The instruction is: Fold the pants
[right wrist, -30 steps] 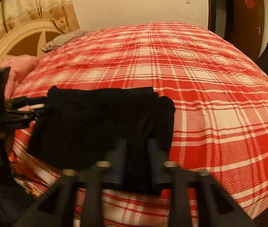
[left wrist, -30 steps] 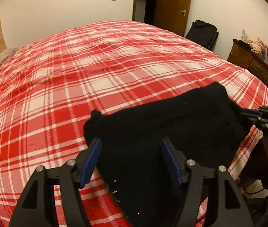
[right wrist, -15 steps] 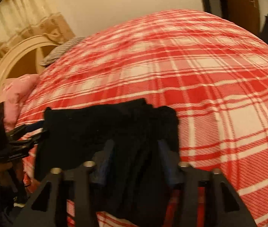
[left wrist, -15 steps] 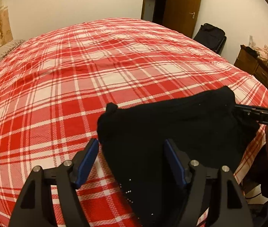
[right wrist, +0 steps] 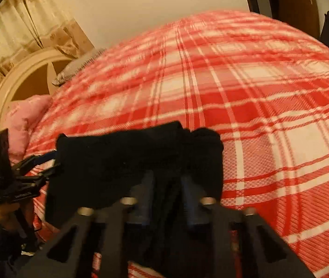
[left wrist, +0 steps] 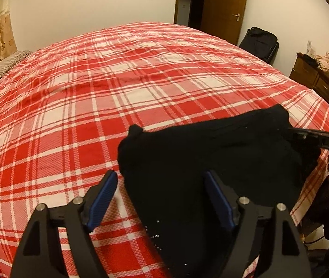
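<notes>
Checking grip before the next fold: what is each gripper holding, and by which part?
Left gripper, opening, holds nothing. Right gripper is closing on the black pants at their near right edge.

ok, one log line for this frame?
pants: folded, on bed edge | left tongs: opening, pads clear of cloth | right tongs: closing on pants

Bed (left wrist: pixel 141 88) — covered edge to edge by a red-and-white plaid spread (left wrist: pixel 71 120), lying flat with only slight rumpling. Black pants (left wrist: pixel 211 153) lie directly on the spread, bunched in a compact folded heap at the bed's near edge, part of the fabric hanging over that edge. Far from the pants, at the headboard end — a striped pillow (left wrist: pixel 4 67) on the bed; the right wrist view also shows a pink pillow (right wrist: pixel 25 120) at that end.
</notes>
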Action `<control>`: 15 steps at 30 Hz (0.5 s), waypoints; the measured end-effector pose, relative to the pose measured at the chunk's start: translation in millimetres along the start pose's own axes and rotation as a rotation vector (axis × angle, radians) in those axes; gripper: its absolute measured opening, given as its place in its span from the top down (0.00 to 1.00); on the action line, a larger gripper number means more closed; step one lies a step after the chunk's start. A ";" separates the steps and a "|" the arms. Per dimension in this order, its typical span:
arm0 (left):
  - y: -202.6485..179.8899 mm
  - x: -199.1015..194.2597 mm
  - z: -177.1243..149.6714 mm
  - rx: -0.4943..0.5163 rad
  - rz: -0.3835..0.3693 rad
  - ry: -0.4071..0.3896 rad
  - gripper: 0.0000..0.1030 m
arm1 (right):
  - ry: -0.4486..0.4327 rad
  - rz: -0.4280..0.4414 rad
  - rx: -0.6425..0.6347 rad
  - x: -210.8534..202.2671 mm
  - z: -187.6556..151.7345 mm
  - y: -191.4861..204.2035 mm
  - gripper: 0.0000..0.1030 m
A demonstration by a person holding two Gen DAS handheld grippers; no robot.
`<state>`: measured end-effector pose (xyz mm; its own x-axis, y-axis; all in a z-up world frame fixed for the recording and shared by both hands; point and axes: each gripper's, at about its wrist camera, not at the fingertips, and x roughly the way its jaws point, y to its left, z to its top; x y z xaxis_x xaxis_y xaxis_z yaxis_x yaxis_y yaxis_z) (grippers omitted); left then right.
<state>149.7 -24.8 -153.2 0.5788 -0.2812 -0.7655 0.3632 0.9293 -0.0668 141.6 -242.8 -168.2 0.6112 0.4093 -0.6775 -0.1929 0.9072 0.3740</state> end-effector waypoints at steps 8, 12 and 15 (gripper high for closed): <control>-2.7 -0.4 9.0 0.051 0.029 -0.009 0.13 | 0.034 -0.086 0.035 -5.3 -7.0 -16.8 0.86; -4.5 22.2 3.7 0.070 0.049 0.033 0.12 | 0.038 -0.054 0.070 -3.3 -7.6 -27.4 0.81; -3.9 18.9 2.3 0.063 0.055 0.021 0.10 | -0.048 -0.138 0.025 -20.4 -3.3 -17.2 0.63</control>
<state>160.9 -34.3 -165.8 0.5839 -0.2245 -0.7802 0.3769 0.9261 0.0156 130.0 -266.4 -162.9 0.6667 0.2755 -0.6926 -0.0863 0.9515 0.2954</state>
